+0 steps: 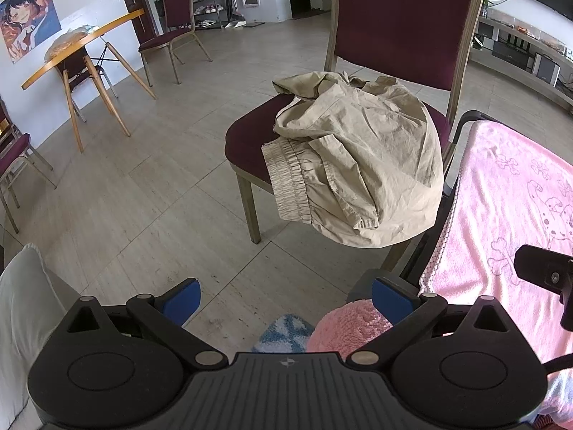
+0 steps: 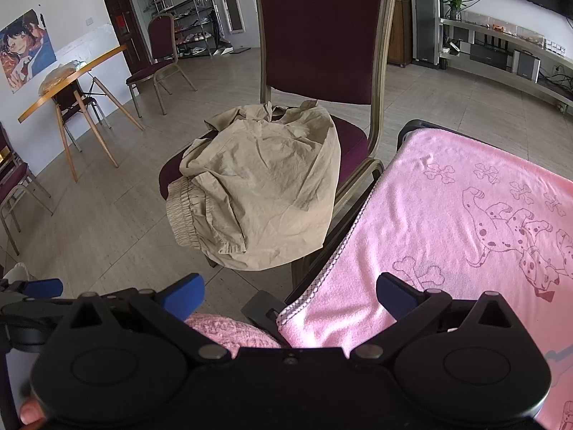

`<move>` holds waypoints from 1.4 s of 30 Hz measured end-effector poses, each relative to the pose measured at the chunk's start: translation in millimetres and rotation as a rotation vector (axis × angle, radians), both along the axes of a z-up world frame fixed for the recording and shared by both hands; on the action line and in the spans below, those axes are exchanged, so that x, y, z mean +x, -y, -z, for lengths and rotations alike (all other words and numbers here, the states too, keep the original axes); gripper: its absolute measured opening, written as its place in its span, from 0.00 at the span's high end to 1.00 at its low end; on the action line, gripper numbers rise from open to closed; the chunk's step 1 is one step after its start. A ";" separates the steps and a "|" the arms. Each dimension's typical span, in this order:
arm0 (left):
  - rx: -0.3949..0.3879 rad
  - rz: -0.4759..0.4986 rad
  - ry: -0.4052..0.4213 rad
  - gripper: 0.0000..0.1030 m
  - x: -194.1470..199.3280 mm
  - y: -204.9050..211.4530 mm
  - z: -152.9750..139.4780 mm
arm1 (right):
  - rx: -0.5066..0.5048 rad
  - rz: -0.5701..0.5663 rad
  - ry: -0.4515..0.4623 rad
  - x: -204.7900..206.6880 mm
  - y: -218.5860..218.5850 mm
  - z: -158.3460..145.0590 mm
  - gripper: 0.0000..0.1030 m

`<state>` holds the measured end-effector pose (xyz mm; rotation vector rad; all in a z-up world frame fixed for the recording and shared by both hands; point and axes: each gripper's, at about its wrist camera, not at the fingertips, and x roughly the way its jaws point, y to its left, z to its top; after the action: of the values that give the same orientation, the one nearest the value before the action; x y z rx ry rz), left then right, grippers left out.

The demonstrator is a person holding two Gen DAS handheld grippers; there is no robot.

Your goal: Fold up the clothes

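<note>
A: Where is the garment to be folded found?

B: A crumpled beige cotton garment with an elasticated waistband (image 1: 358, 165) is seen heaped on the seat of a dark-red upholstered chair with a dull gold metal frame (image 1: 404, 25). Part of the cloth is draped over the seat's front edge, and the gathered waistband is turned toward the left of both views.

A: How are the tongs held?

B: The left gripper (image 1: 284, 297) is seen released, its blue-padded fingers (image 1: 182, 299) spread wide with nothing between them. It is held above the grey tiled floor (image 1: 143, 179), apart from the garment. The right gripper (image 2: 290, 292) is likewise spread wide and empty, with its blue pads (image 2: 186, 292) clear of the cloth.

A: What is found beside the chair?

B: A pink fleece blanket printed with spotted dogs and bones (image 2: 465, 215) is laid over a dark-framed surface just right of the chair. The right gripper's right finger is seen over the blanket's near edge; contact cannot be judged. A fluffy pink item (image 1: 347, 326) is seen low between the left gripper's fingers, next to a blue-and-white fluffy piece (image 1: 283, 333).

A: And further off?

B: A wooden table with splayed legs (image 1: 82, 57) is placed by the white wall, under a cartoon poster (image 1: 28, 18).
</note>
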<state>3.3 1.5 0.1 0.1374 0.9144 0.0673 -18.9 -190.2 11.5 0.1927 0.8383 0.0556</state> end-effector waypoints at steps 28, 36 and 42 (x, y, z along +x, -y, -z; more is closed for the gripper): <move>-0.011 -0.004 -0.008 0.01 0.5 -3.7 2.3 | 0.006 0.001 -0.003 1.4 0.4 0.8 0.00; -0.051 -0.069 -0.007 0.03 22.5 -32.7 10.3 | 0.055 0.023 0.056 15.4 11.9 -6.2 0.00; -0.153 -0.154 -0.029 0.07 59.2 -72.2 35.9 | 0.099 -0.061 0.143 54.4 13.7 -4.9 0.00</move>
<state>62.4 73.6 -35.8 -0.0750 0.9543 0.1379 35.4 -203.9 16.4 0.2536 0.6993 0.1662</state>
